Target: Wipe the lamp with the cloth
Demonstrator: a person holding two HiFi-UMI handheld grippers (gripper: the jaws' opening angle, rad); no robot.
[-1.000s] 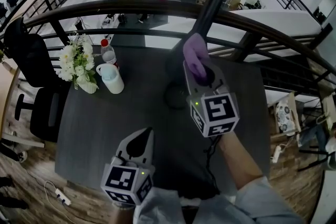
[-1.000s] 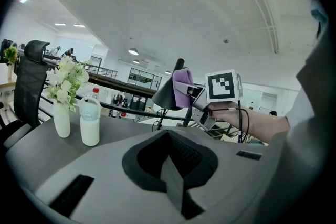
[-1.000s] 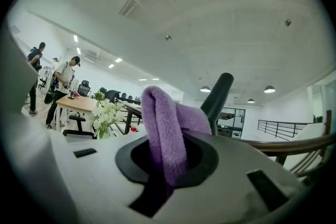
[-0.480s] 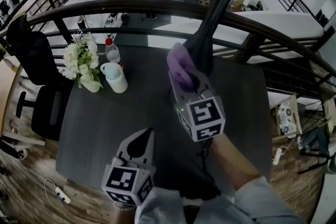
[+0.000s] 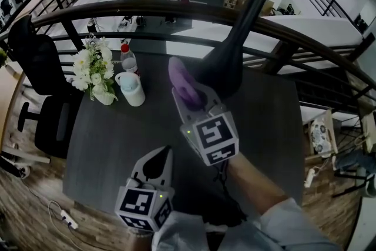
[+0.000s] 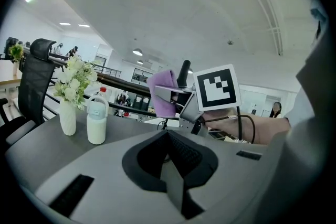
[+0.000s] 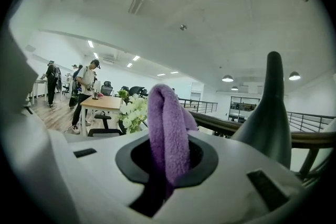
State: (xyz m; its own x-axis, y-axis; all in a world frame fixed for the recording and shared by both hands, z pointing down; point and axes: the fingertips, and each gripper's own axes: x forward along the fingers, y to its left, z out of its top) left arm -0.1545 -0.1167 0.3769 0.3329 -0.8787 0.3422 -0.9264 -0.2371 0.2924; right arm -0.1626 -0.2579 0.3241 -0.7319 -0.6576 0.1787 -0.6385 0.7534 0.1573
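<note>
- Right gripper (image 5: 185, 91) is clamped on the folded purple cloth (image 5: 178, 80), which stands up out of its jaws
- In the last second the cloth has slid left off the front of the black lamp (image 5: 228, 59) to its left flank, far right on the table (image 5: 111, 138); I can't tell whether they touch
- This looks like a wiping stroke, with most of the lamp still to do
- Left gripper (image 5: 154, 163) is closed and empty, near the table's near edge

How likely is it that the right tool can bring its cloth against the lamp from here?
Probably yes. The right tool is shut on the purple cloth, and the black lamp stands close on its right with nothing showing between them. Whether the cloth touches the lamp right now can't be told.
</note>
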